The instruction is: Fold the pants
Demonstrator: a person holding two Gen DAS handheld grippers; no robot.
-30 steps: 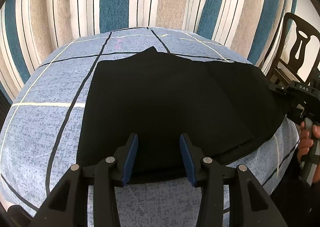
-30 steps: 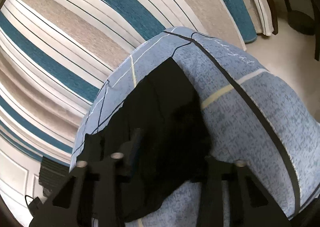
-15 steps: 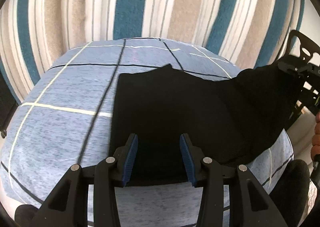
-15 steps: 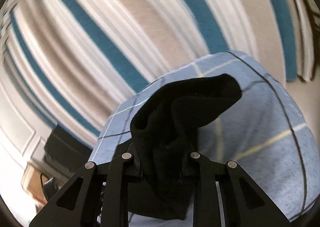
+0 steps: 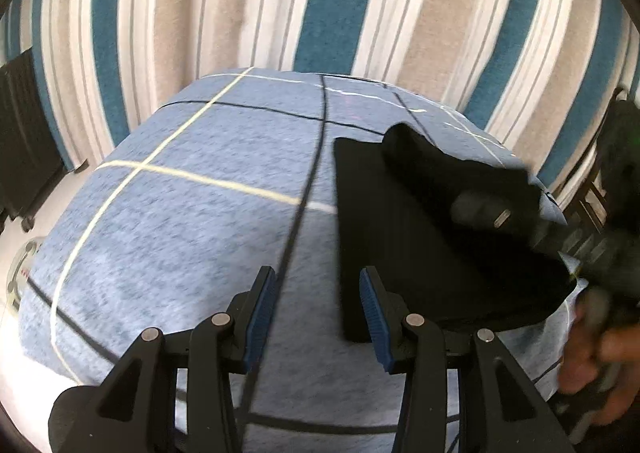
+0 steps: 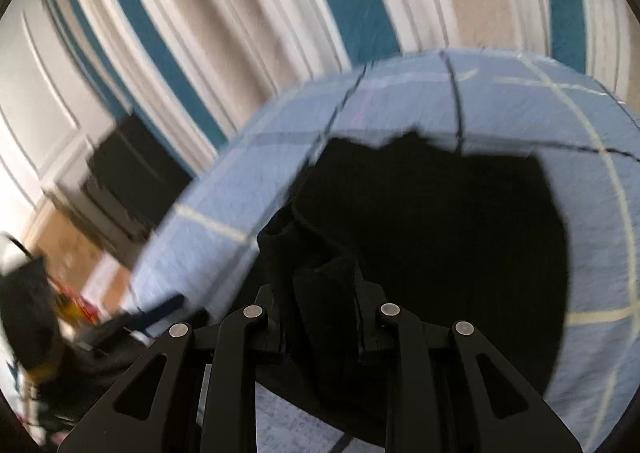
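The black pants (image 5: 400,221) lie folded on the right part of a table covered with a blue checked cloth (image 5: 192,213). My left gripper (image 5: 318,313) is open and empty, low over the cloth by the pants' near left edge. My right gripper (image 6: 320,317) is shut on a bunched fold of the pants (image 6: 440,237) and holds it over the rest of the garment. In the left wrist view the right gripper (image 5: 520,225) shows blurred above the pants' right side.
A striped blue, beige and white rug (image 5: 360,1) covers the floor beyond the table. A dark chair (image 5: 600,181) stands at the right. A dark cabinet (image 6: 128,181) and clutter sit at the left in the right wrist view.
My right gripper has carried the pants' right end up and over to the left, doubling the garment. My left gripper has shifted left, off the pants and over bare cloth.
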